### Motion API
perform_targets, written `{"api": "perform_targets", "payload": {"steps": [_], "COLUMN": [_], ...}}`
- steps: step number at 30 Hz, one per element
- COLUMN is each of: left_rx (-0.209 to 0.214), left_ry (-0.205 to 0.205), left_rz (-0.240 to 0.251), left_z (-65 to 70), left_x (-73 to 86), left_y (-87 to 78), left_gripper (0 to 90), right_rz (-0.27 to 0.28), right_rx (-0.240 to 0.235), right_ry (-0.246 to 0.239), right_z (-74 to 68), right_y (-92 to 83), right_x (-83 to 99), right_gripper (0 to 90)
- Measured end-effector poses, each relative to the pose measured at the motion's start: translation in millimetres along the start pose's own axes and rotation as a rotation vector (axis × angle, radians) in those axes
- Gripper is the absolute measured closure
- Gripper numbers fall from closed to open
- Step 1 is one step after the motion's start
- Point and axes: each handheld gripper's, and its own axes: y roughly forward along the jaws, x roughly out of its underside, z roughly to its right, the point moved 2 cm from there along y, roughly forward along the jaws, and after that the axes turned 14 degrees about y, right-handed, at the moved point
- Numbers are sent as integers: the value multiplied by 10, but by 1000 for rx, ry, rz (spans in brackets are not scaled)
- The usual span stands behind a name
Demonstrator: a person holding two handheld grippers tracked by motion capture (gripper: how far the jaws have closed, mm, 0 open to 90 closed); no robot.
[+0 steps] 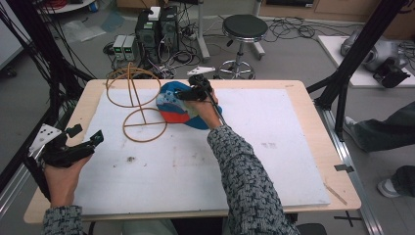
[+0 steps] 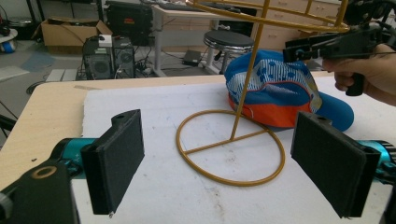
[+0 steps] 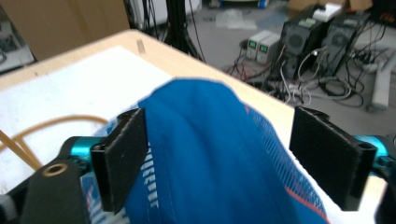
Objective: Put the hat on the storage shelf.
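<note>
A blue cap (image 1: pixel 171 110) with an orange and white panel lies on the white mat, its brim toward the right. My right gripper (image 1: pixel 185 95) hangs over the cap's crown. In the right gripper view the blue crown (image 3: pixel 210 154) bulges up between the wide-apart pads: the left pad (image 3: pixel 123 156) is at the fabric and the right pad (image 3: pixel 329 154) stands clear of it, so the gripper (image 3: pixel 217 158) is open. A yellow wire stand (image 1: pixel 142 105) rises just left of the cap. My left gripper (image 1: pixel 88 134) rests open at the mat's left edge, nothing between its pads (image 2: pixel 119 158).
The white mat (image 1: pixel 254 161) covers most of the wooden table (image 1: pixel 313 98). In the left gripper view the stand's round base (image 2: pixel 231 147) lies flat in front of the cap (image 2: pixel 275 93). Beyond the far edge are a black stool (image 1: pixel 243 29), computer boxes (image 1: pixel 156 32) and cables.
</note>
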Motion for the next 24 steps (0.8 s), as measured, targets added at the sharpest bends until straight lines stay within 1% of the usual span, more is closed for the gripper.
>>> {"api": "perform_targets", "payload": {"steps": [2, 3, 6, 10, 15, 18, 20, 22, 24], "left_rx": [1, 0, -1, 0, 5, -1, -1, -6, -6], "left_ry": [0, -2, -2, -3, -3, -4, -5, -8, -10], "left_rz": [-2, -3, -3, -3, -11, -11, -9, -7, -7], "left_z": [-2, -3, -7, -8, -10, -17, -24, -33, -40], "left_x": [4, 4, 4, 7, 13, 9, 8, 9, 10], "left_y": [1, 1, -1, 3, 5, -3, -10, -17, -23], "left_gripper": [175, 175, 175, 175, 178, 179, 178, 179, 178], "right_rz": [-13, -20, -37, -40, -63, -74, -62, -50, -27], "right_rx": [3, 0, 1, 13, 26, 35, 39, 30, 20], "right_ry": [8, 10, -6, -25, -27, -25, -27, -27, -27], "right_z": [13, 16, 0, -20, -22, -24, -31, -35, -36], "right_y": [21, 26, 32, 25, 14, 1, -17, -48, -94], "right_x": [22, 28, 34, 25, 23, 18, 0, -25, -66], "right_gripper": [215, 261, 404, 551, 734, 849, 877, 879, 882]}}
